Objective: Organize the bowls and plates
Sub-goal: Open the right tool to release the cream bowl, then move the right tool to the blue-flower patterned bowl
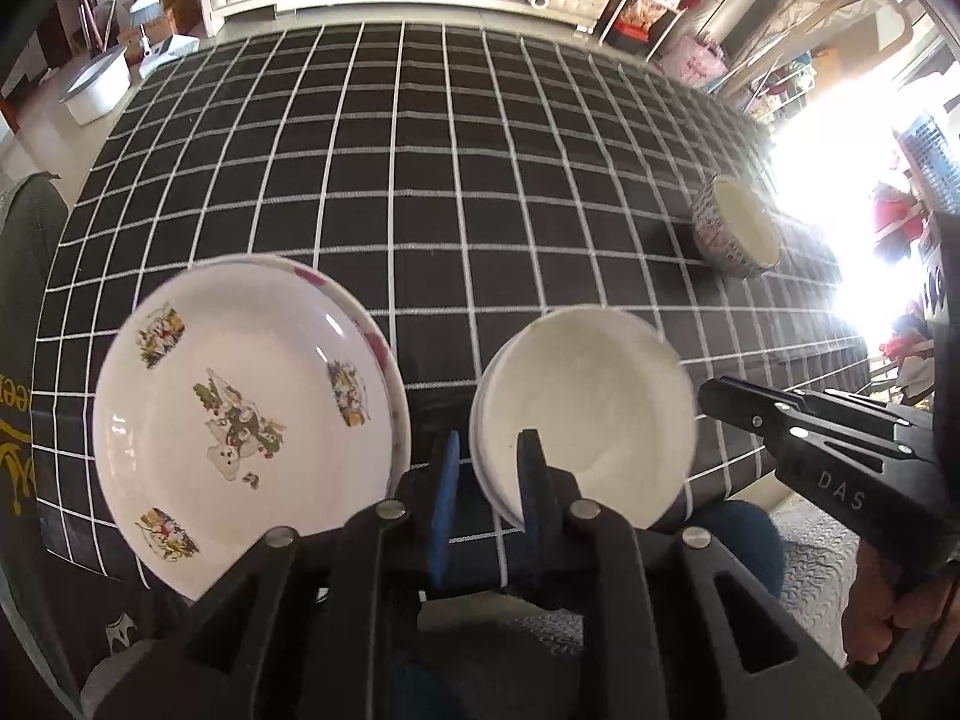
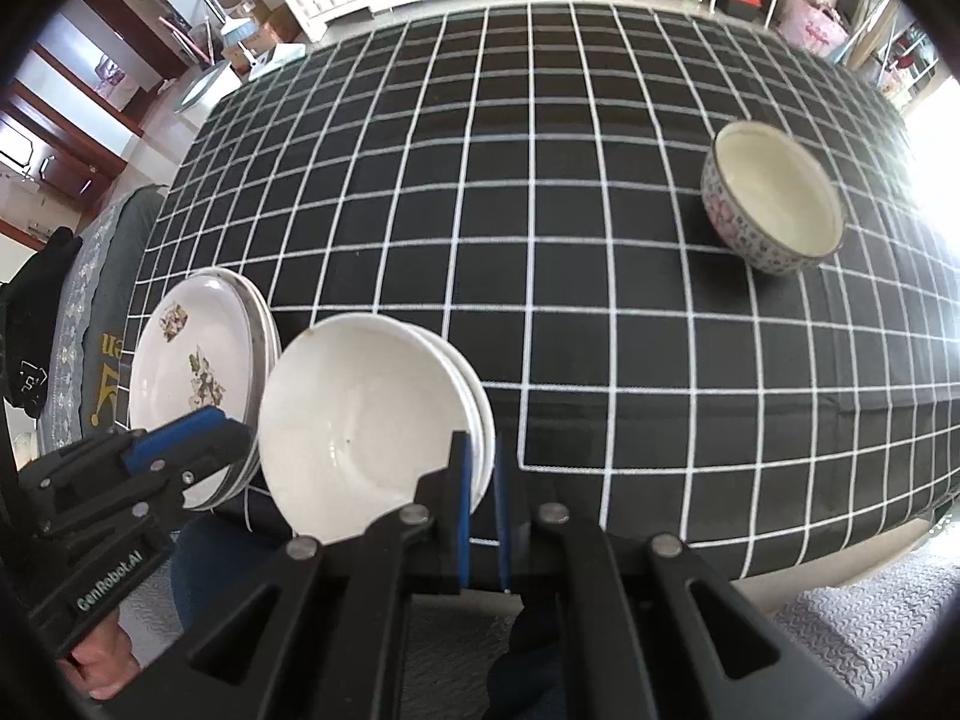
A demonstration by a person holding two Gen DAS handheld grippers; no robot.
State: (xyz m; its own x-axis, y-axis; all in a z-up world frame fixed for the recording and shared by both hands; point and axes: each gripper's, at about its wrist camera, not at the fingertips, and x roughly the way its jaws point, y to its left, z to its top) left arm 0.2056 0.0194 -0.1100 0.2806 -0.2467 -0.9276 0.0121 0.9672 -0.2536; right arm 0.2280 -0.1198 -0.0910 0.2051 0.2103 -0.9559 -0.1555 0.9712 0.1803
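I see the stack of plain white bowls (image 2: 360,414) at the near edge of the bench (image 2: 540,180), toward 6 o'clock in my right wrist view. At its 9 o'clock, just beside it, lies the stack of cartoon-printed plates (image 1: 240,408). Well apart, out at 2 o'clock, a lone patterned bowl (image 2: 774,204) stands upright on the black checked cloth (image 1: 420,180).

My right hand-held gripper (image 2: 483,510) has its blue pads (image 2: 462,516) drawn close, a narrow slit between them, at the right rim of the white stack; whether the rim is pinched I cannot tell. My left hand-held gripper (image 1: 489,498) is parted a little wider, its right pad overlapping the left rim of the white bowls, its left pad in the gap toward the plates; I cannot tell whether it touches either.
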